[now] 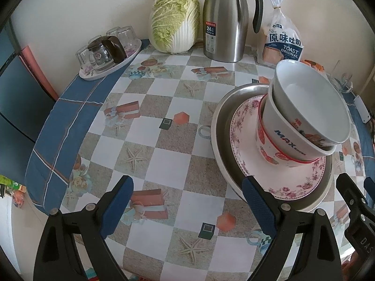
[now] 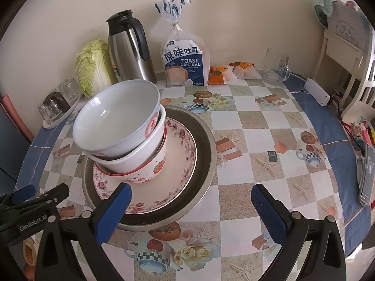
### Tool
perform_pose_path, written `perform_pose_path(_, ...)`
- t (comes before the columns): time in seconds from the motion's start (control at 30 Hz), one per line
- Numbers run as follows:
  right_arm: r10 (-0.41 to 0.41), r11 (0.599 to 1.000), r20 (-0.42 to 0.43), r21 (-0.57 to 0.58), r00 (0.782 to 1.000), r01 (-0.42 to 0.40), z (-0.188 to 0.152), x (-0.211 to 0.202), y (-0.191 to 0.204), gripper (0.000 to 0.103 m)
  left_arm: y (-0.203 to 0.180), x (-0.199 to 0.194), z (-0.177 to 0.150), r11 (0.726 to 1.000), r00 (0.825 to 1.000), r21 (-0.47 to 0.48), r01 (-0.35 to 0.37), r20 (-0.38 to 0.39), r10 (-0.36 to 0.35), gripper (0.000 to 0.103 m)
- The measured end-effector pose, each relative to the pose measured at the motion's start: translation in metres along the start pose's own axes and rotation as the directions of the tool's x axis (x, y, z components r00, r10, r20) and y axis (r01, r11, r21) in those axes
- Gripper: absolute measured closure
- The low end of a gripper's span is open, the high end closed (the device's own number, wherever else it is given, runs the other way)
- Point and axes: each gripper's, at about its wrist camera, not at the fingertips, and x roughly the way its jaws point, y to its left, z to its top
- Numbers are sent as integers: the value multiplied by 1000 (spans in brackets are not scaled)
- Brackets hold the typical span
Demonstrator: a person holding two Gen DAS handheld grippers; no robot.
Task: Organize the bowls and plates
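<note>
A stack stands on the table: a metal pan (image 1: 221, 126) (image 2: 204, 140), a floral plate (image 1: 243, 140) (image 2: 182, 154) in it, then a strawberry bowl (image 1: 267, 149) (image 2: 152, 171), a white MAX bowl (image 1: 288, 138) (image 2: 145, 149) and a tilted white bowl (image 1: 311, 103) (image 2: 117, 117) on top. My left gripper (image 1: 187, 187) is open and empty, left of the stack, its right finger over the pan's near rim. My right gripper (image 2: 191, 194) is open and empty, its left finger over the plate's near edge. The left gripper also shows in the right wrist view (image 2: 35, 196).
Along the back wall stand a tray of upturned glasses (image 1: 110, 53) (image 2: 58, 103), a cabbage (image 1: 174, 21) (image 2: 93, 68), a steel thermos (image 1: 225, 21) (image 2: 131, 49) and a toast bag (image 1: 281, 42) (image 2: 185, 63). Snack packs (image 2: 232, 70), a glass mug (image 2: 276, 68), a white power strip (image 2: 316, 92) and a phone (image 2: 368, 175) sit right.
</note>
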Motion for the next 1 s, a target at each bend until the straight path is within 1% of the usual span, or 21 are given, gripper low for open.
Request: perform_pose_path(1.0,3,1000,-1,-5,1000,-3,1,0,1,0,-2,-1,-1,1000,1000,8,6,0,-6,9)
